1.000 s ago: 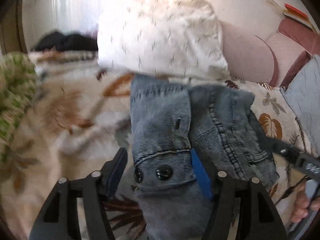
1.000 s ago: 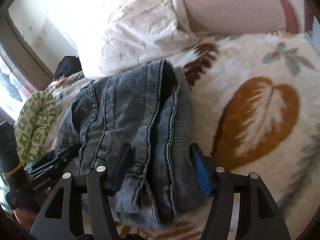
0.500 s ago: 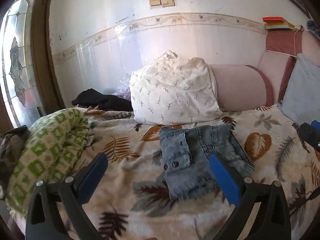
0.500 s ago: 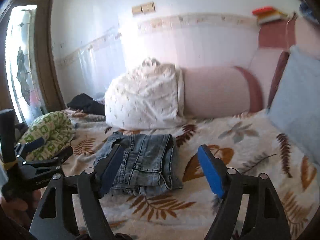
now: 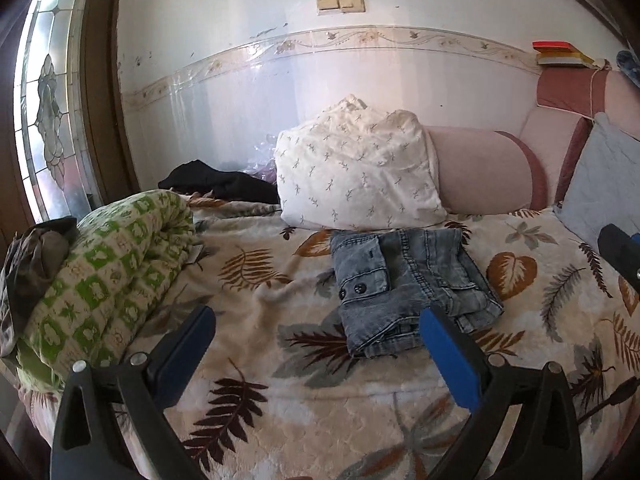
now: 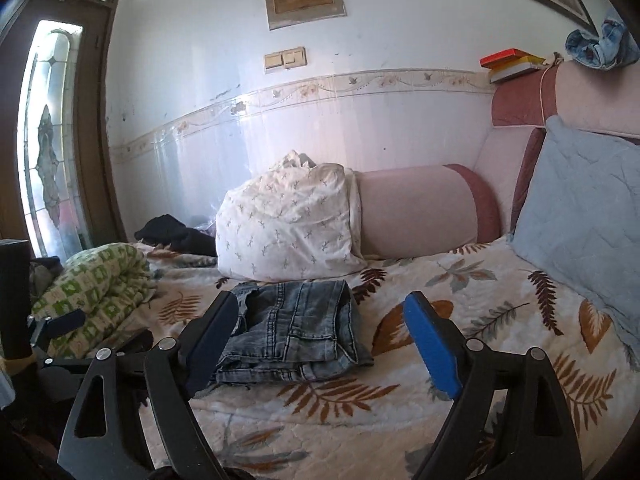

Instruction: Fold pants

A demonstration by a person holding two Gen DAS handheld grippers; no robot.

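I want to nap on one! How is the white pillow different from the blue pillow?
The white pillow has a small grey sprig print; the blue pillow is plain with quilted stitching. The white pillow looks puffy and crumpled at the top, while the blue pillow looks flatter. The white pillow stands right behind the folded jeans; the blue pillow leans against the pink backrest, off to the right. Both rest on the leaf-patterned blanket.

White wall with a floral border, twin switches, daylight through a stained-glass window, leaf-print bed, white pillow, pink bolster, green rolled quilt.
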